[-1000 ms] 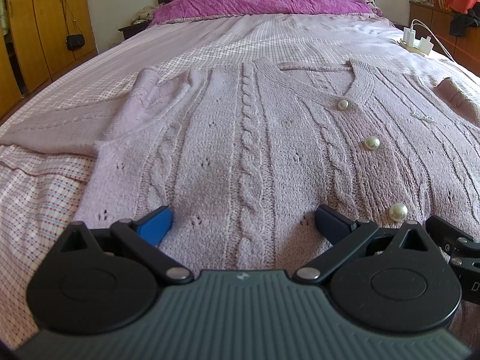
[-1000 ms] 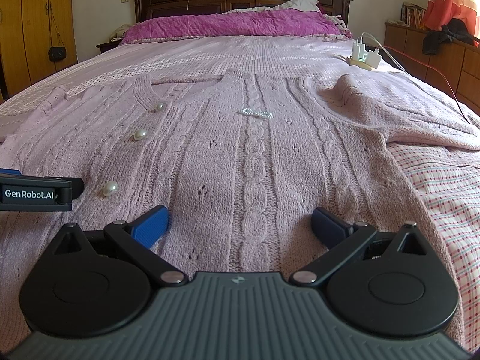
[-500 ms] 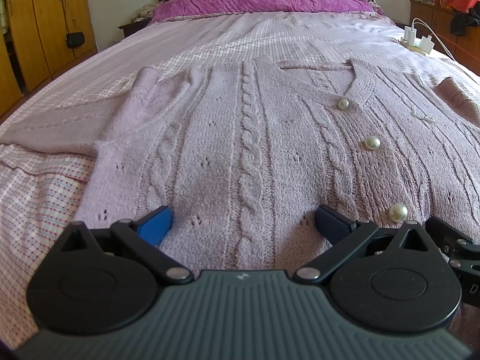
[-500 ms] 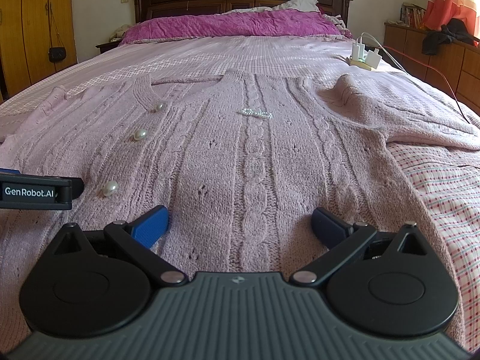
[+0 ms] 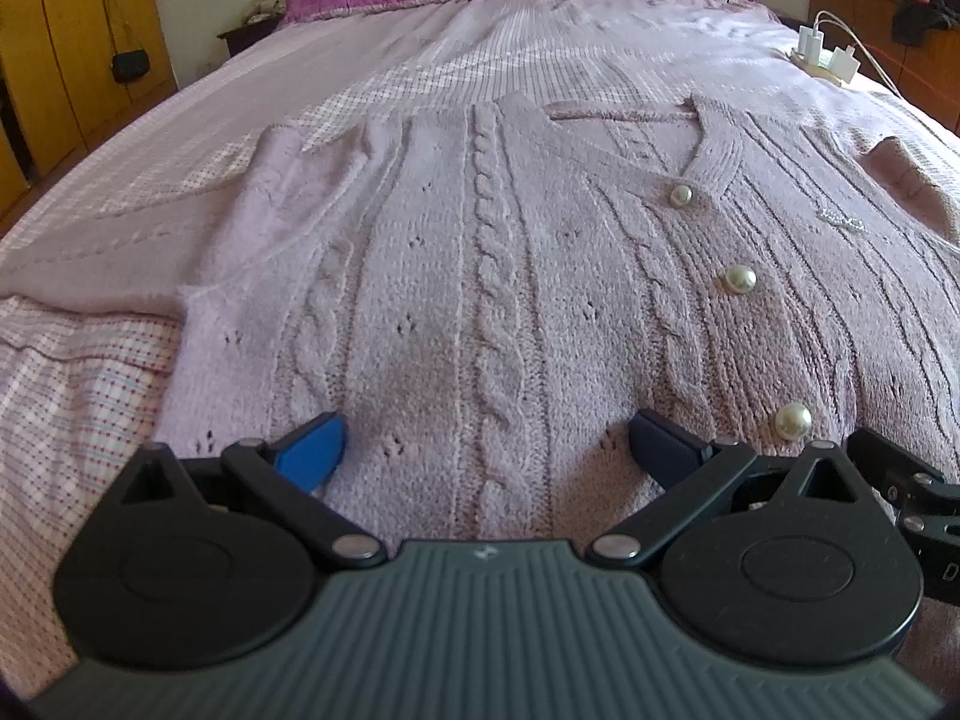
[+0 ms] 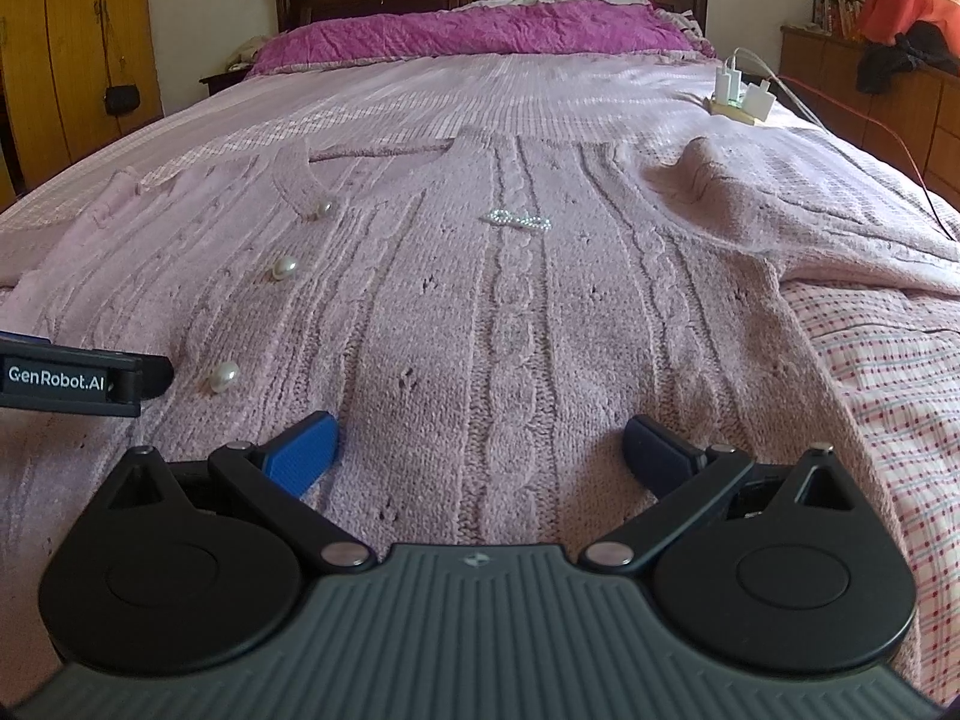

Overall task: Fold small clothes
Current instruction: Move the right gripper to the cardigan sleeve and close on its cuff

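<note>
A pale pink cable-knit cardigan with pearl buttons lies flat and spread out on the bed, sleeves out to both sides; it also shows in the right wrist view. My left gripper is open and empty, low over the cardigan's bottom hem, left half. My right gripper is open and empty over the hem's right half. The left gripper's side shows at the left edge of the right wrist view. The hem itself is hidden under the gripper bodies.
The bed has a checked pink sheet and a magenta quilt by the dark headboard. A power strip with chargers lies on the bed's right side. Wardrobes stand left, a low cabinet right.
The left gripper has moved slightly forward and tilted down over the cardigan. The right gripper has barely moved. Both stay open.
</note>
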A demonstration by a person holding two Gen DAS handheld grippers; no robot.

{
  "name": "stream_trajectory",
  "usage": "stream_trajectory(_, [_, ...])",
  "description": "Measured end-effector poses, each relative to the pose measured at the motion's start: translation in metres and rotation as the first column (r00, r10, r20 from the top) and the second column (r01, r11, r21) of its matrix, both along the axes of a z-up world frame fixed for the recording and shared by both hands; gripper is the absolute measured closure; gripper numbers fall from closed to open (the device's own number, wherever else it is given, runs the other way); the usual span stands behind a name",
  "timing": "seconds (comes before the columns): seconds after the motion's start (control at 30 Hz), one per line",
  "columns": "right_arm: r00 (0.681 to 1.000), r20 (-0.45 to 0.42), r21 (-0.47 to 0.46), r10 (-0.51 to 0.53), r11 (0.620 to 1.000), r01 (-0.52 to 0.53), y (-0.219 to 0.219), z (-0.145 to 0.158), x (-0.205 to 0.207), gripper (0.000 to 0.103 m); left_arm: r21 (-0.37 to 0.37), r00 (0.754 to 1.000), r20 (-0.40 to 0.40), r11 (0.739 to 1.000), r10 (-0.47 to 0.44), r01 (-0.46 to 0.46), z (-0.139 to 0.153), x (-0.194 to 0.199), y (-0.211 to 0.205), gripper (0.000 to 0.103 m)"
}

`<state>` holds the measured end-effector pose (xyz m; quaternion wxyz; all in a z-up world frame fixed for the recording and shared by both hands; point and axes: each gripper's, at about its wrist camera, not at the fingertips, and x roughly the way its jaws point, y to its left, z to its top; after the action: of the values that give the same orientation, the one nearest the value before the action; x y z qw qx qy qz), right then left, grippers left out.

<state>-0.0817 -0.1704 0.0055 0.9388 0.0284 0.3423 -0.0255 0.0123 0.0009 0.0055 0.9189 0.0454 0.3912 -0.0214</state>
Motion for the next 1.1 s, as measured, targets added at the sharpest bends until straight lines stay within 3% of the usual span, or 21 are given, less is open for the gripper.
stream_trajectory(0.33, [0.993,-0.006,0.126,0.115,0.986,-0.113,-0.021,0.016,0.0,0.0,-0.025,0.997,-0.072,1.0,0.007,-0.009,0.012,0.006,0.003,0.0])
stream_trajectory(0.57, [0.973,0.088,0.31,0.212,0.923,-0.229,-0.052,0.043,-0.004,0.0,-0.09,0.996,-0.095,0.996,0.0,-0.008,0.028,0.007,0.007,0.0])
stream_trajectory(0.8, [0.986,0.14,0.458,0.091,0.877,-0.146,-0.119,0.06,-0.006,0.0,-0.08,0.997,-0.079,0.996,0.021,-0.027,0.035,0.01,0.004,0.0])
stream_trajectory(1.1, [0.988,0.104,0.521,-0.11,0.853,0.041,-0.21,0.048,-0.006,0.0,-0.063,0.993,-0.099,0.996,0.057,-0.063,0.031,0.015,0.006,0.0])
